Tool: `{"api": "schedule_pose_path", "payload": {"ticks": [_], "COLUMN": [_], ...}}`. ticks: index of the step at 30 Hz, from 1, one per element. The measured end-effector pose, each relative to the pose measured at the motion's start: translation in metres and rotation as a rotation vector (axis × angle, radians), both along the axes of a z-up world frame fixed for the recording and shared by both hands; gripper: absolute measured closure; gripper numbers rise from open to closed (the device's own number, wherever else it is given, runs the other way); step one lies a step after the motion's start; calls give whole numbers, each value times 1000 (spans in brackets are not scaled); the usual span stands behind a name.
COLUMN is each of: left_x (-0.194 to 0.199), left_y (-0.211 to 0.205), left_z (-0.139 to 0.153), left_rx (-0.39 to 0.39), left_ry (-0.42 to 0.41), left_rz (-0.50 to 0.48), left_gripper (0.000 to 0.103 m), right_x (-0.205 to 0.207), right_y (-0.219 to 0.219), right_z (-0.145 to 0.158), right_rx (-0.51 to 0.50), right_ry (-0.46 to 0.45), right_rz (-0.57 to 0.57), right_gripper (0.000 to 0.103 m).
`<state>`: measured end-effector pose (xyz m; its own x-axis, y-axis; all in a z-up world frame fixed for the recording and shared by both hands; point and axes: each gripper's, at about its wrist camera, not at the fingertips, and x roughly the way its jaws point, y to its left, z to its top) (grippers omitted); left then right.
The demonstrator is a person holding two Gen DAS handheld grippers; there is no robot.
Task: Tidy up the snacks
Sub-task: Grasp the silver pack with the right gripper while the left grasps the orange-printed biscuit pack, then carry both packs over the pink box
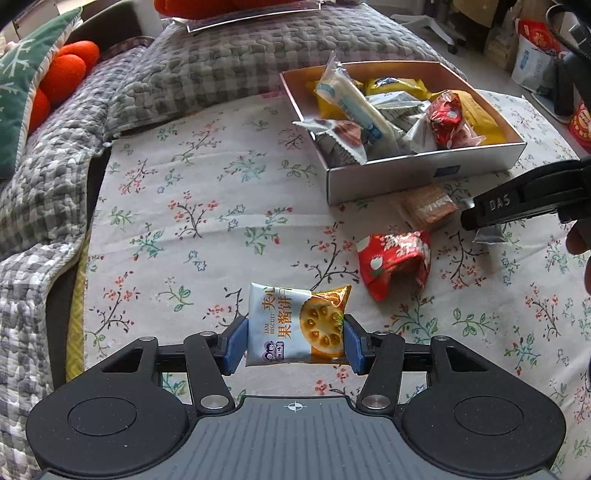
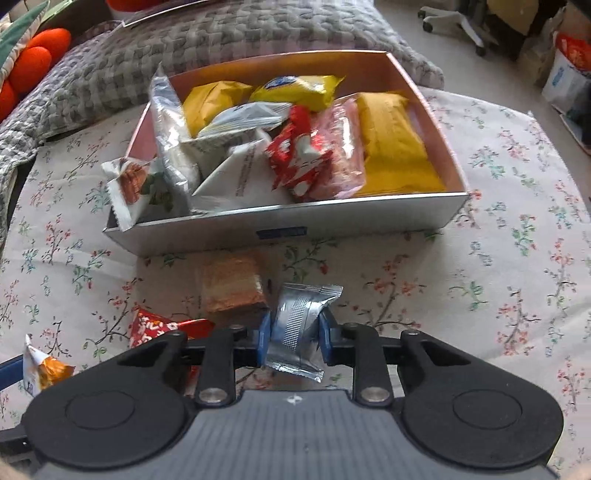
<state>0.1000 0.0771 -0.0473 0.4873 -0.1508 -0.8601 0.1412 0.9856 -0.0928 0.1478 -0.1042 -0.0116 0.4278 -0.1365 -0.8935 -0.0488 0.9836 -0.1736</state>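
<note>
My left gripper [image 1: 295, 341] is shut on a jam biscuit packet [image 1: 295, 325], white and orange, held above the floral cloth. My right gripper [image 2: 293, 341] is shut on a silver foil packet [image 2: 301, 325], in front of the snack box. The white cardboard box [image 2: 280, 225] holds several snack packets, yellow, white and red; it also shows in the left wrist view [image 1: 424, 170]. A brown wafer packet [image 2: 232, 284] and a red packet [image 2: 162, 326] lie on the cloth before the box. The right gripper's black body [image 1: 524, 199] enters the left wrist view at right.
A floral cloth [image 1: 192, 229] covers the surface. A grey checked quilt [image 1: 207, 70] lies behind and to the left. Orange plush [image 1: 62, 74] and a green cushion [image 1: 18, 92] sit far left. Bags and chair legs [image 2: 461, 22] stand on the floor at the back right.
</note>
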Motion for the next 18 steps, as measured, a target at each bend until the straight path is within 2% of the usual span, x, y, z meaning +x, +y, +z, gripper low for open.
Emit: {"api": "schedule_pose_path", "payload": {"ticks": [10,18], "left_x": [9,18], "left_y": [-11,-25], "left_z": [11,25], "left_rx": [4,-21], "left_ry": [-29,-58], "left_rz": [15,33], "left_gripper": [52,52], "right_x": [5,10], "right_y": [-43,-69], "right_z": [28,33], "right_rx": [40,84], "right_ry": [-41,-60], "right_rz": [-93,-145], "right_gripper": [79,79]}}
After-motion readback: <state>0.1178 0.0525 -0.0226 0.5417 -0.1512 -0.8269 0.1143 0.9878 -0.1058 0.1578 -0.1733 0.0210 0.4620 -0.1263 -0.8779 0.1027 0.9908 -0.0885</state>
